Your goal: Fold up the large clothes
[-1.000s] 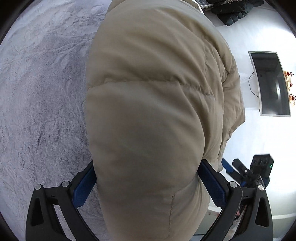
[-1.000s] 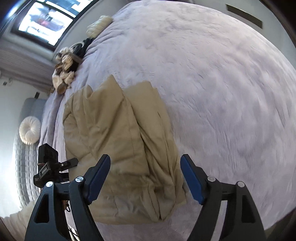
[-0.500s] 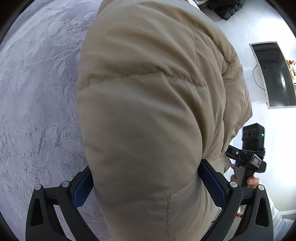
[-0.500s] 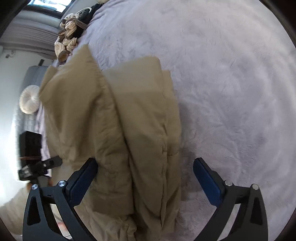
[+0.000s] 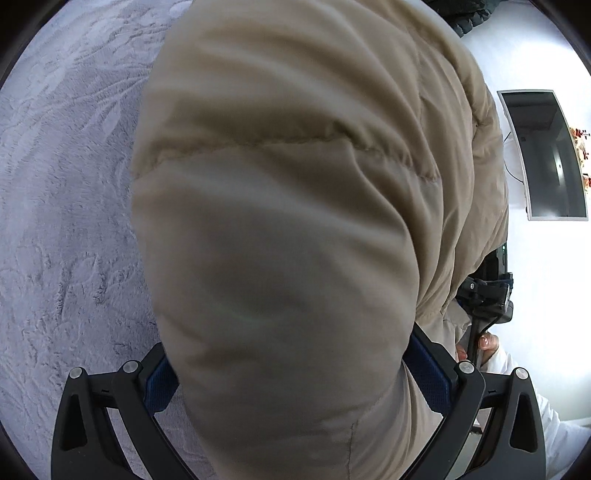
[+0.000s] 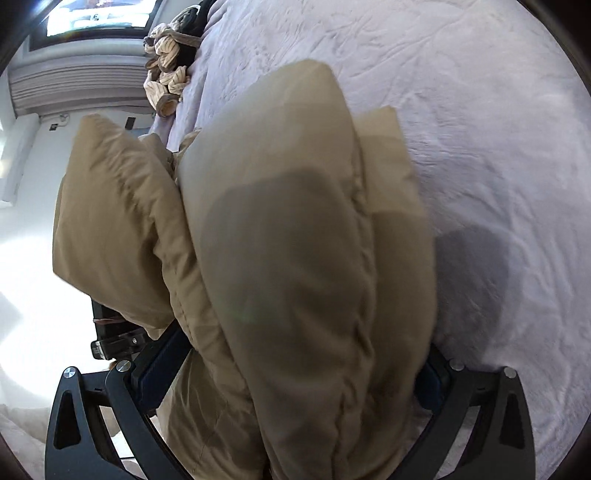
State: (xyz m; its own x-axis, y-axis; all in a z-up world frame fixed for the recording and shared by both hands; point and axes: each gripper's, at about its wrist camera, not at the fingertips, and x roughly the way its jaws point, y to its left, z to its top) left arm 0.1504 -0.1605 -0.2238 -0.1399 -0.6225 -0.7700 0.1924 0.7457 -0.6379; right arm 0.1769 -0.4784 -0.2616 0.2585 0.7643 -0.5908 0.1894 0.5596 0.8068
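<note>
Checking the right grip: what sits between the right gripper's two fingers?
The tan puffer jacket fills the gap between the right gripper's blue pads, shown in the right wrist view; the lilac blanket lies beyond.

A bulky tan padded coat [image 6: 295,277] is seen filling the middle of the right wrist view, bunched between the two blue-padded fingers [image 6: 159,369] of the right gripper [image 6: 295,373], whose jaws are pressed against the fabric on both sides. A quilted seam is seen running down the fold. A pale lilac textured bedspread [image 6: 480,147] is spread behind and to the right. A heap of striped fabric [image 6: 168,70] is seen at its far edge, below a window [image 6: 99,14].
</note>
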